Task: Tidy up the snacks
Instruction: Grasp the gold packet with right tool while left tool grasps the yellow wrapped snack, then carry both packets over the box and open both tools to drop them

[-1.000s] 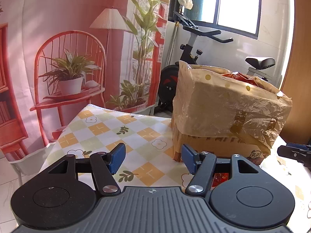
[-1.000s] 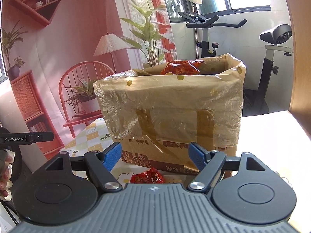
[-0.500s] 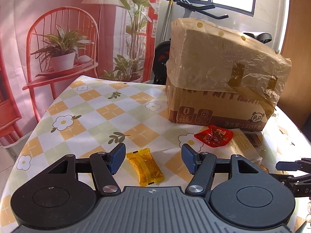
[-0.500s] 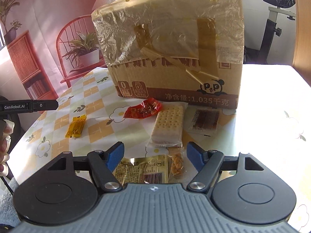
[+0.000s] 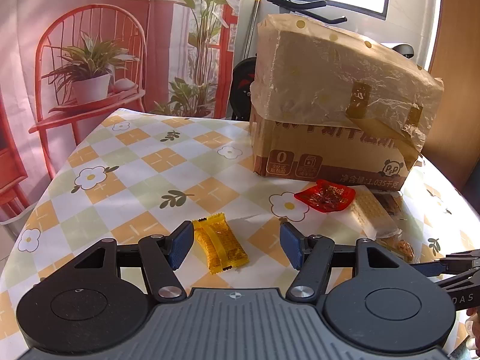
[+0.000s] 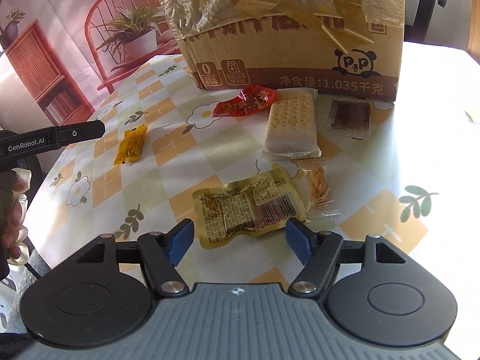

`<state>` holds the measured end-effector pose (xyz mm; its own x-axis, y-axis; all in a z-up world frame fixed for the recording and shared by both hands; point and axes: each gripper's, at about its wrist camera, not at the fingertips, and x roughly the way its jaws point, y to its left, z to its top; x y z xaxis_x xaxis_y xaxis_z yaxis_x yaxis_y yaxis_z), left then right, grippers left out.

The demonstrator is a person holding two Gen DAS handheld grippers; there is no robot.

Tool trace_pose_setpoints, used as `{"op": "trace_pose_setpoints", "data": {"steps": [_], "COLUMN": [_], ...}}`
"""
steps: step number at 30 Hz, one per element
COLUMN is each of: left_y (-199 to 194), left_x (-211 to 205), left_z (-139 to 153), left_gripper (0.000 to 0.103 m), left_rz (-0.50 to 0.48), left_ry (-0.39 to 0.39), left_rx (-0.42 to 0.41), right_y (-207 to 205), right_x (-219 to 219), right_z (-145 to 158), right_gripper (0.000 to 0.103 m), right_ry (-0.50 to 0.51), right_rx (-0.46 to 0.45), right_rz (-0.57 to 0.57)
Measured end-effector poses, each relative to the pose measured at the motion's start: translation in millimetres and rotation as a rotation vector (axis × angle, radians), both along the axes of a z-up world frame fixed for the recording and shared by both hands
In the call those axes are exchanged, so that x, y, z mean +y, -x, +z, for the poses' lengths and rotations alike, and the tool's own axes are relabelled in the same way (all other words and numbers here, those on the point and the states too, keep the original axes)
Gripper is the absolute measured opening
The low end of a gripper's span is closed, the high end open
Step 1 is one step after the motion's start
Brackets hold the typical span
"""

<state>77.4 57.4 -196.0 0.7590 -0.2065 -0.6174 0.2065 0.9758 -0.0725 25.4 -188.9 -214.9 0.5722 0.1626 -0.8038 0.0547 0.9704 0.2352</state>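
My left gripper (image 5: 235,247) is open, low over the table, with a yellow snack packet (image 5: 220,245) lying between its fingers near the left pad. My right gripper (image 6: 239,241) is open, with a gold foil packet (image 6: 247,208) just ahead of its fingertips. A red packet (image 6: 244,105), a white cracker pack (image 6: 291,124), a brown-labelled clear packet (image 6: 349,116) and a small clear nut packet (image 6: 318,186) lie before the plastic-covered cardboard box (image 6: 300,39). The yellow packet also shows in the right wrist view (image 6: 131,147). The box also shows in the left wrist view (image 5: 333,117).
The table wears a checked flower tablecloth (image 5: 150,174). Its left edge drops off near a red printed backdrop (image 5: 75,45). An exercise bike (image 5: 288,0) stands behind the box. A wooden panel (image 5: 459,75) rises at the right.
Both grippers have dropped and tilted down toward the tabletop. The yellow packet now lies between my left fingers and the gold packet sits close to my right fingers. Both stay open.
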Motion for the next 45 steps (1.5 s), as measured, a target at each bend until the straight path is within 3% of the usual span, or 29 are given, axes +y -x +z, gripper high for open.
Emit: {"op": "trace_pose_setpoints", "data": {"steps": [5,9,19,22,31,39,40,41,42,45], "left_y": [0,2,4,4,-14,-50,-51,-51,-50,-40], "left_x": [1,1,3,2,-4,-10,-12,-14,-16,-16], "left_z": [-2,-5,-15,-19,-31,-50,-51,-51,-51,-48], "left_gripper": [0.066,0.066,0.066,0.066,0.066,0.065,0.057,0.041,0.036,0.035], "left_rz": [0.012,0.025,0.056,0.061,0.094,0.154,0.153,0.15,0.143,0.115], "left_ry": [0.008,0.008,0.029,0.03,0.009,-0.04,-0.043,-0.056,-0.062,-0.032], "left_rx": [0.001,0.002,0.026,0.035,0.075,0.118,0.117,0.112,0.112,0.098], "right_y": [-24,-33,-9,-8,-4,-3,-2,-2,-2,0], "right_x": [3,17,39,42,39,34,33,33,32,31], "right_z": [-3,-7,-13,-14,-11,-12,-12,-11,-11,-10], "right_gripper": [0.071,0.071,0.07,0.062,0.046,0.046,0.046,0.046,0.046,0.046], "right_ry": [0.002,0.081,0.228,0.264,0.256,0.225,0.22,0.214,0.21,0.202], "right_rx": [-0.007,-0.033,-0.069,-0.086,-0.156,-0.178,-0.181,-0.184,-0.186,-0.197], "right_rz": [0.021,0.066,0.107,0.113,0.117,0.105,0.104,0.102,0.1,0.095]}}
